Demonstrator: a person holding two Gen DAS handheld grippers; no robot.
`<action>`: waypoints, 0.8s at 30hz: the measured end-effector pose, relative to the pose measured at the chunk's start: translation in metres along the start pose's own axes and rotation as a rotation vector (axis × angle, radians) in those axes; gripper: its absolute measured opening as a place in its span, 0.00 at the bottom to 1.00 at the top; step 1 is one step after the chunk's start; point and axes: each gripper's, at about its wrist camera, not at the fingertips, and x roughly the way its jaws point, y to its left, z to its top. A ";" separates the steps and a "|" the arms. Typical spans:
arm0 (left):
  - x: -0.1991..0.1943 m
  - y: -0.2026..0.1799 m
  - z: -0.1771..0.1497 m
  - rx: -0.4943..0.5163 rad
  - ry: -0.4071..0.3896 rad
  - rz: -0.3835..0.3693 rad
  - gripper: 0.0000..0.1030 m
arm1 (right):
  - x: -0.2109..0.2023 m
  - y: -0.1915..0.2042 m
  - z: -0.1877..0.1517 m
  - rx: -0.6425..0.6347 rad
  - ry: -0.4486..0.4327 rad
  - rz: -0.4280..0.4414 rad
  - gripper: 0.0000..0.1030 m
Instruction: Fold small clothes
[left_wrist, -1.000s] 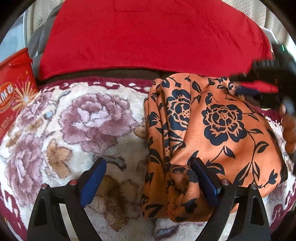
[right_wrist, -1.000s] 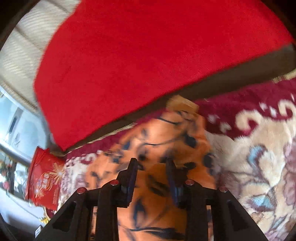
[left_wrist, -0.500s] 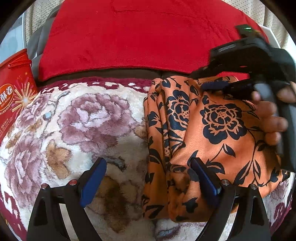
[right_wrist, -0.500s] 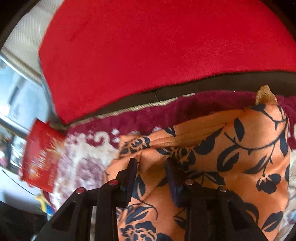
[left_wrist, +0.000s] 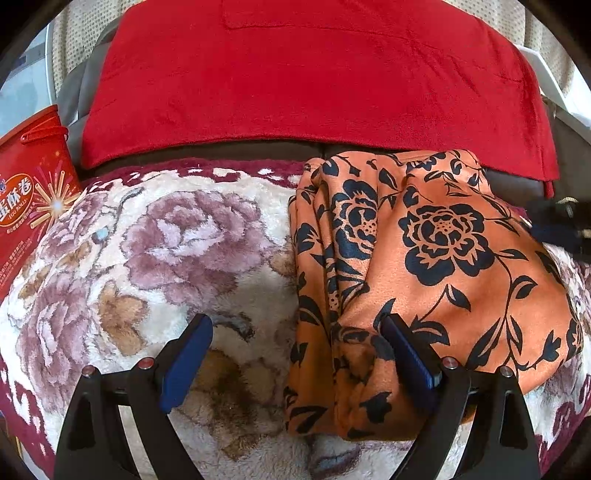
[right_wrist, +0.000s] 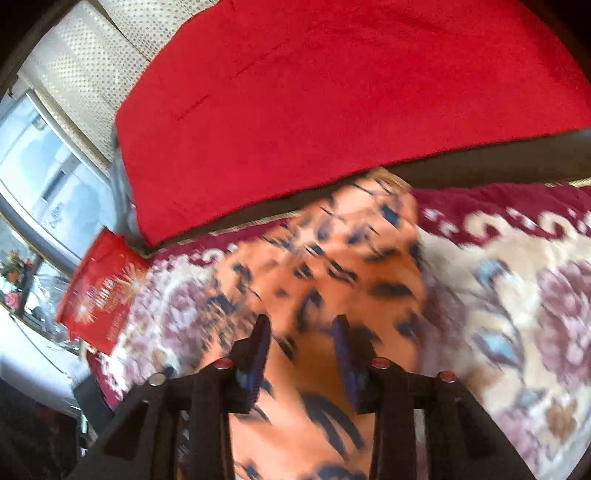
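Orange floral garment (left_wrist: 436, 280) folded, bunched on the plush flowered blanket (left_wrist: 155, 258) below the red cloth (left_wrist: 314, 74), with left gripper (left_wrist: 295, 349) spread wide at its near edge, right gripper (right_wrist: 301, 343) parted above its blurred cloth, red snack box (left_wrist: 29, 199) far left.

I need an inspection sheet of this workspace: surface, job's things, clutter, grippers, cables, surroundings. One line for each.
Surface: plush floral blanket with a maroon border.
Job's things: orange garment with black flowers, lying folded and bunched on the blanket's right part.
Clutter: red snack box at the left edge.
Grippers: left gripper open, its right finger over the garment's near edge; right gripper partly open above the garment, view blurred.
Cables: nothing seen.
Surroundings: red cloth draped over a backrest behind; window in the right wrist view.
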 end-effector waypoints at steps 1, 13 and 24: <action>0.001 0.000 0.000 0.002 0.000 0.000 0.91 | 0.000 -0.004 -0.006 0.000 -0.002 0.001 0.51; -0.004 -0.005 0.000 0.006 -0.003 0.042 0.91 | -0.023 -0.007 -0.040 -0.059 -0.021 0.000 0.52; -0.051 -0.011 0.007 0.014 -0.116 0.080 0.91 | -0.075 -0.032 -0.073 -0.066 -0.208 0.109 0.56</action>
